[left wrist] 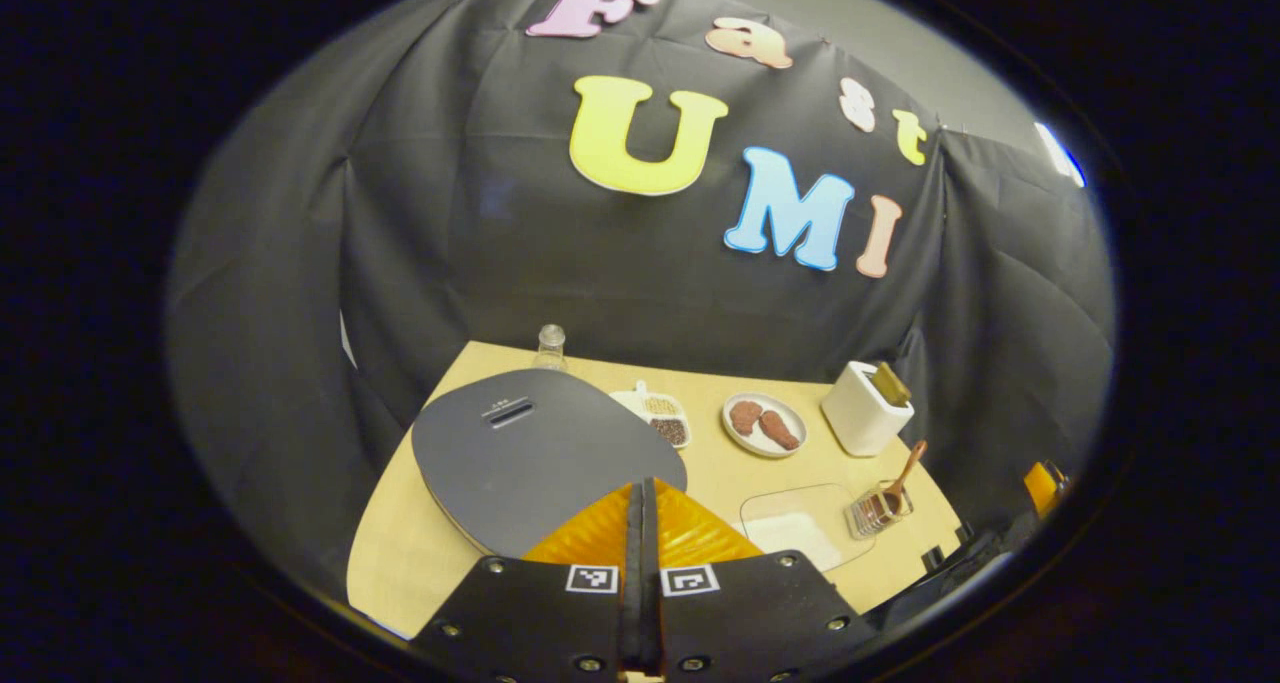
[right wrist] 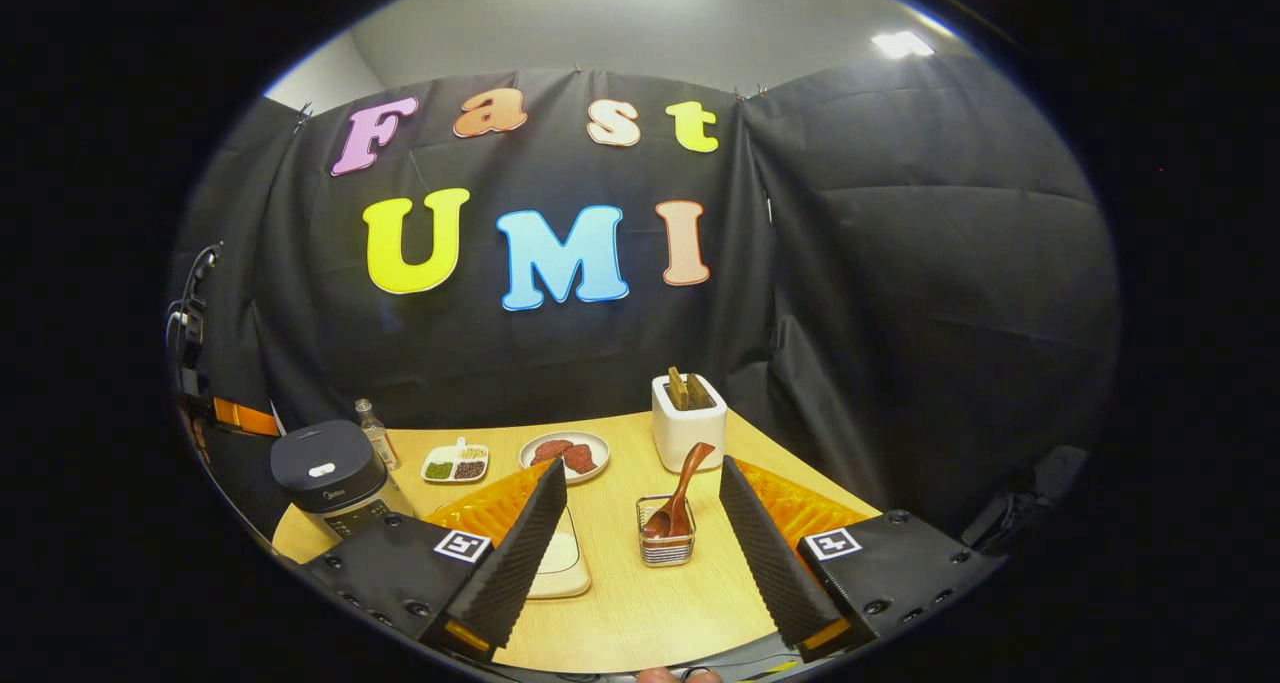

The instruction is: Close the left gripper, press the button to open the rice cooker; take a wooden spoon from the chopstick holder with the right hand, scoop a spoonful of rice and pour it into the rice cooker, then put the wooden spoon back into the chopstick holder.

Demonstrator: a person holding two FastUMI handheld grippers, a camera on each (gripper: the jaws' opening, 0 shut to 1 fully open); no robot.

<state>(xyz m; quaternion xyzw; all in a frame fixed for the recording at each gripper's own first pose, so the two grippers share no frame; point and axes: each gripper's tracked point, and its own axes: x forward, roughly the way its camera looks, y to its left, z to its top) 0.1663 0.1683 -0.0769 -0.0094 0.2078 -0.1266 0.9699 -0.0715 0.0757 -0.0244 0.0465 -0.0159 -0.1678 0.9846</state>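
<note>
Pressed flat together, the left gripper [left wrist: 640, 498] is closed and empty, poised just over the near edge of the rice cooker [left wrist: 540, 453], whose grey lid is down. Farther right on the tabletop [left wrist: 400, 553], the wooden spoon [left wrist: 905, 473] stands tilted in the clear chopstick holder [left wrist: 880, 508], beside a tray of white rice [left wrist: 800, 528]. From the other side, the right gripper [right wrist: 640, 508] is spread wide and holds nothing, with the spoon and holder framed between its fingers [right wrist: 520, 553].
</note>
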